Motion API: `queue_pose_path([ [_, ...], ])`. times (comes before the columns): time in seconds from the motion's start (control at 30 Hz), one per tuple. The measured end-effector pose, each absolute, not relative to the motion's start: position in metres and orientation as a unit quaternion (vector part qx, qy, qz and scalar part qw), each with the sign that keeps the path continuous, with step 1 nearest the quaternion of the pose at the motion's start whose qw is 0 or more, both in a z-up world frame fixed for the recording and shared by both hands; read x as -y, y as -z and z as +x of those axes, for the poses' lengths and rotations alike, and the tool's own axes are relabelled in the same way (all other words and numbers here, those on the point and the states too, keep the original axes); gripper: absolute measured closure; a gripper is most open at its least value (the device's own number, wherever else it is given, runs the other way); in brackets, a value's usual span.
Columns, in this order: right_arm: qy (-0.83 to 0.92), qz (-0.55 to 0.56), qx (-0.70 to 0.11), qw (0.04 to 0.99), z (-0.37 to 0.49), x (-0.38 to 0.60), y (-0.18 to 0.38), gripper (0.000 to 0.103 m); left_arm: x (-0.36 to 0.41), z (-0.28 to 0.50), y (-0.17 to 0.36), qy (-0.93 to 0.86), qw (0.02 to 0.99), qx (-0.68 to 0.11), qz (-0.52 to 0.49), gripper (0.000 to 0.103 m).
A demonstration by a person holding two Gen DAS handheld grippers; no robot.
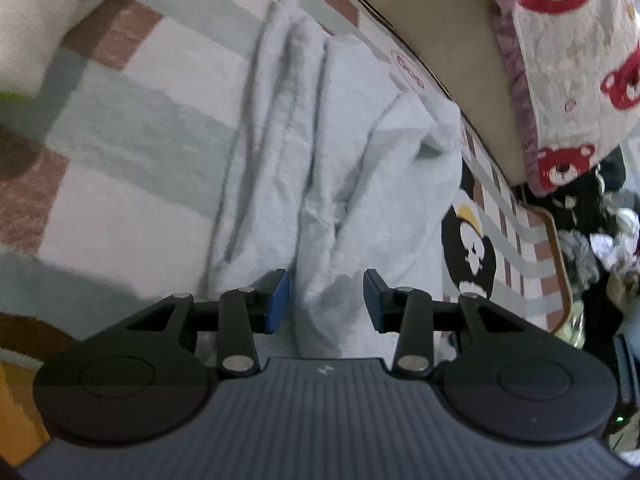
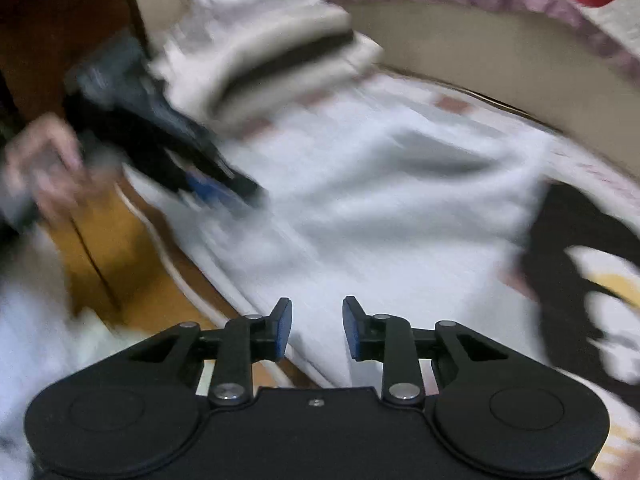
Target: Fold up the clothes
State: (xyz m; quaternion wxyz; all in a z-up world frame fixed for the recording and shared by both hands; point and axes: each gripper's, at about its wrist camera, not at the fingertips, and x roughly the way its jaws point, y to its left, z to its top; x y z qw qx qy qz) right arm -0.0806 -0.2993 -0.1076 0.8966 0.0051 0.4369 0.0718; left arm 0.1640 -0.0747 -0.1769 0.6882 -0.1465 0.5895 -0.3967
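A pale grey fleecy garment lies crumpled in long folds on a striped blanket. My left gripper is open, just above the garment's near end, with a fold of cloth between its spread jaws. In the blurred right wrist view the same garment spreads across the middle. My right gripper is open over its near edge and holds nothing. The left gripper, held by a hand, shows there at the garment's left edge.
A stack of folded clothes sits at the back left. A black penguin-print cushion lies right of the garment. A beige bed frame and a bear-print quilt stand behind. Loose clothes pile at far right. Wooden floor lies left.
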Motion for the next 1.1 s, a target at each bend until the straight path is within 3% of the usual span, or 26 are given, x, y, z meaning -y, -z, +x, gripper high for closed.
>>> queue_pose_path([
  [0.17, -0.049, -0.040, -0.454, 0.889, -0.106, 0.302, 0.118, 0.068, 0.091, 0.158, 0.175, 0.405, 0.696, -0.584, -0.103, 0.052],
  [0.23, -0.060, -0.049, -0.451, 0.889, -0.107, 0.296, 0.124, 0.057, 0.096, 0.156, 0.178, 0.408, 0.698, -0.581, -0.091, 0.049],
  [0.3, -0.063, -0.111, -0.439, 0.889, -0.107, 0.284, 0.132, 0.053, 0.102, 0.153, 0.178, 0.418, 0.705, -0.567, -0.075, 0.049],
  [0.33, -0.065, -0.143, -0.432, 0.888, -0.107, 0.277, 0.136, 0.053, 0.105, 0.152, 0.178, 0.422, 0.712, -0.557, -0.064, 0.057],
  [0.37, -0.066, -0.176, -0.425, 0.886, -0.107, 0.271, 0.141, 0.053, 0.106, 0.149, 0.174, 0.418, 0.724, -0.546, -0.053, 0.091],
  [0.4, -0.067, -0.207, -0.417, 0.882, -0.107, 0.265, 0.145, 0.056, 0.106, 0.147, 0.170, 0.411, 0.738, -0.533, -0.044, 0.097],
  [0.47, -0.075, -0.211, -0.416, 0.882, -0.106, 0.265, 0.146, 0.060, 0.090, 0.137, 0.148, 0.392, 0.774, -0.493, -0.066, 0.098],
  [0.5, -0.080, -0.211, -0.415, 0.881, -0.105, 0.265, 0.146, 0.090, 0.079, 0.132, 0.135, 0.390, 0.788, -0.469, -0.081, 0.098],
  [0.53, -0.084, -0.211, -0.415, 0.881, -0.104, 0.265, 0.147, 0.099, 0.072, 0.128, 0.126, 0.382, 0.798, -0.458, -0.085, 0.098],
  [0.73, -0.082, -0.128, -0.414, 0.898, -0.109, 0.281, 0.139, 0.099, 0.085, 0.123, 0.149, 0.321, 0.804, -0.501, 0.004, 0.098],
  [0.87, -0.081, -0.103, -0.411, 0.902, -0.110, 0.287, 0.135, 0.100, 0.083, 0.117, 0.137, 0.327, 0.816, -0.476, 0.003, 0.098],
  [1.1, -0.084, -0.089, -0.419, 0.900, -0.116, 0.291, 0.150, 0.101, 0.084, 0.117, 0.143, 0.278, 0.818, -0.502, 0.028, 0.094],
])
